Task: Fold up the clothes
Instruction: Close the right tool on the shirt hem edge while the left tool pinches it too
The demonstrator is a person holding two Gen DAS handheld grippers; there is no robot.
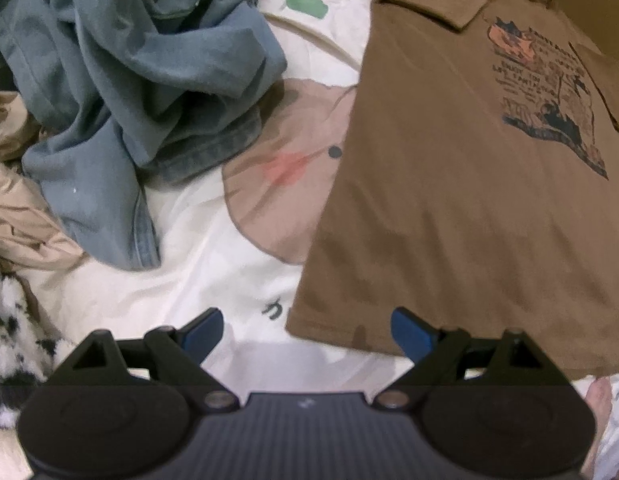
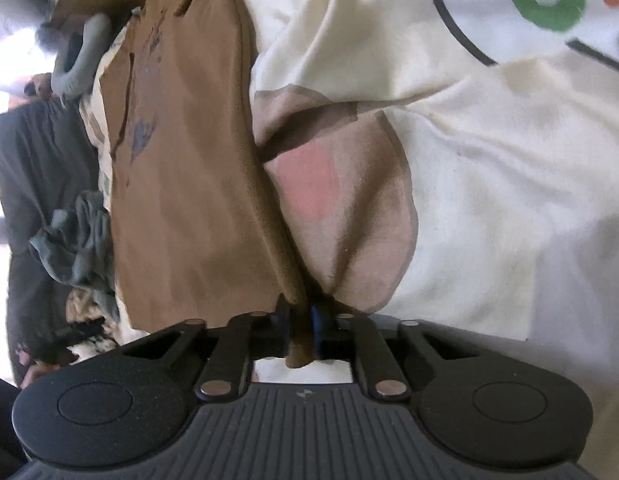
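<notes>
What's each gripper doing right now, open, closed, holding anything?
Left gripper: open, holding nothing, above the brown shirt's hem corner.
Right gripper: closed on the brown shirt's edge.

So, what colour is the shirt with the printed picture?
Brown shirt, with a dark blue and orange print; clearest in the left wrist view.

Soft indoor light — blurred; fisheye-warped edges

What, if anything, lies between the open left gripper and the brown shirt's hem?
Nothing visible does. The left gripper hangs open over the brown shirt, whose hem corner lies between its fingers with only bare bedsheet beside it. The blue jeans lie off to the side, clear of the path. The right gripper already pinches the shirt's edge.
</notes>
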